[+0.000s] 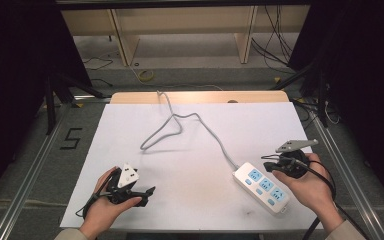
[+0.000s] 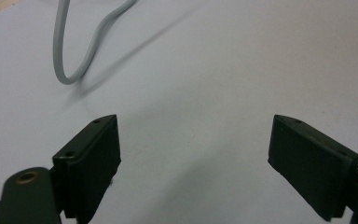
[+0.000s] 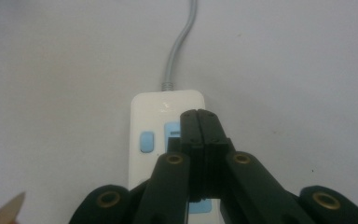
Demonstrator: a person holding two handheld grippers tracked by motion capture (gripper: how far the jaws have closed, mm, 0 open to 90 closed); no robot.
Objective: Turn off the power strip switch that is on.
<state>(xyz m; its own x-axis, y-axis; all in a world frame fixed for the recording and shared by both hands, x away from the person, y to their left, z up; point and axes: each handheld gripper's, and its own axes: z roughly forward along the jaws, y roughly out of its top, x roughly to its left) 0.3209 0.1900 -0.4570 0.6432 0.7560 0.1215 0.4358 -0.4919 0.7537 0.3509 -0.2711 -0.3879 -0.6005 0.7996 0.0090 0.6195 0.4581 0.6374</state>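
Note:
A white power strip (image 1: pixel 262 186) with blue sockets lies on the white sheet at the right front. Its grey cable (image 1: pixel 200 120) loops across the sheet and runs off the back edge. My right gripper (image 1: pixel 269 165) is shut with nothing between its jaws. In the right gripper view the shut tips (image 3: pixel 203 114) hover over the power strip (image 3: pixel 154 109), beside a blue switch (image 3: pixel 147 141). My left gripper (image 1: pixel 148 195) is held low at the front left, pointing right. Its jaws (image 2: pixel 193 140) stand wide open over bare sheet, with the cable loop (image 2: pixel 63 60) farther off.
The white sheet (image 1: pixel 190 165) covers most of a wooden table (image 1: pixel 200 96). Metal rails run along both sides. On the floor at the left is a "5" mark (image 1: pixel 71 138). Loose cables and a wooden shelf frame (image 1: pixel 180 30) lie beyond the table.

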